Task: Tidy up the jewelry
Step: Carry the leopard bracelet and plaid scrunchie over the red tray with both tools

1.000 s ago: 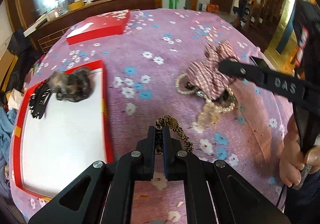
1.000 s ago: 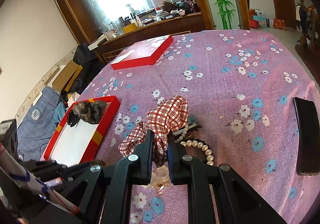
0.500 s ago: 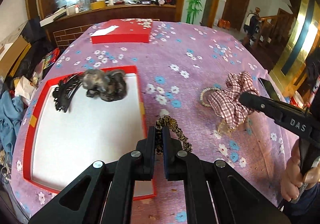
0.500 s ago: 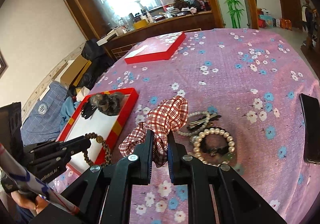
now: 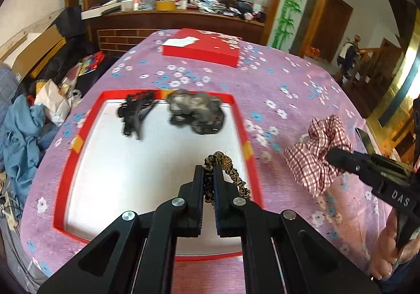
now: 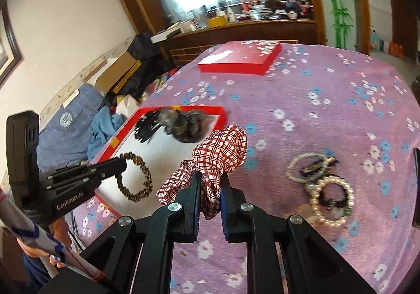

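Leopard-print scrunchie (image 5: 227, 178) is pinched in the left gripper (image 5: 207, 170) fingers (right gripper (image 6: 210, 178) pinches the plaid scrunchie (image 6: 220, 152)).

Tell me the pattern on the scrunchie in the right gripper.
Red-and-white plaid scrunchie, clearest in the right wrist view, in the right gripper.

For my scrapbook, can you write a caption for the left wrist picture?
Left gripper holds a leopard-print hair tie over the open red box.

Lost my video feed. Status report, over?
Left gripper shut on leopard scrunchie, over red tray. Right gripper shut on plaid scrunchie. Nothing blocking.
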Demonstrator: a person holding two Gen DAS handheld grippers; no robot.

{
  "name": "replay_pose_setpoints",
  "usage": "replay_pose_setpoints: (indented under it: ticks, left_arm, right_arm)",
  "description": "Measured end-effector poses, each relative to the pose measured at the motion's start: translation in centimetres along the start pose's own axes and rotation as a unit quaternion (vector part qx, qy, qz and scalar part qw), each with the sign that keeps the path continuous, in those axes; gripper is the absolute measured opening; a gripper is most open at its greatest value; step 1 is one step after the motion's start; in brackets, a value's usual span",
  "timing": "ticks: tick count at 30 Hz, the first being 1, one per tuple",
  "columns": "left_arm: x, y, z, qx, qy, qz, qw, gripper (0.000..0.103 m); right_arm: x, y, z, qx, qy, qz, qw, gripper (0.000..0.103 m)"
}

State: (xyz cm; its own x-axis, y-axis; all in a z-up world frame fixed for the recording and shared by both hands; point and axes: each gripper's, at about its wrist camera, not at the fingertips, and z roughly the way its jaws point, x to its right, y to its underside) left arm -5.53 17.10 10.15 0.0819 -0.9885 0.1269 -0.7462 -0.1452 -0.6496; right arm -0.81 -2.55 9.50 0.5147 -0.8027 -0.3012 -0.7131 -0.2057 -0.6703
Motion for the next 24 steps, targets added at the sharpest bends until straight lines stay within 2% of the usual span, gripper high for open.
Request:
replay_pose_setpoints:
  ticks: [12, 24]
  left_arm:
    - [-7.0, -0.3, 0.0, 0.000, -0.037, -0.044, 0.9983, 0.006]
    - [-12.7, -2.7, 2.3, -0.013, -0.078, -0.071, 0.9944, 0.006]
  right_arm:
    - [-7.1, -1.3, 5.7, -0.039, -0.017, -0.061, 0.997, 0.016]
    - [-10.6, -4.0, 10.4, -0.054, -0.008, -0.081, 0.995, 0.017]
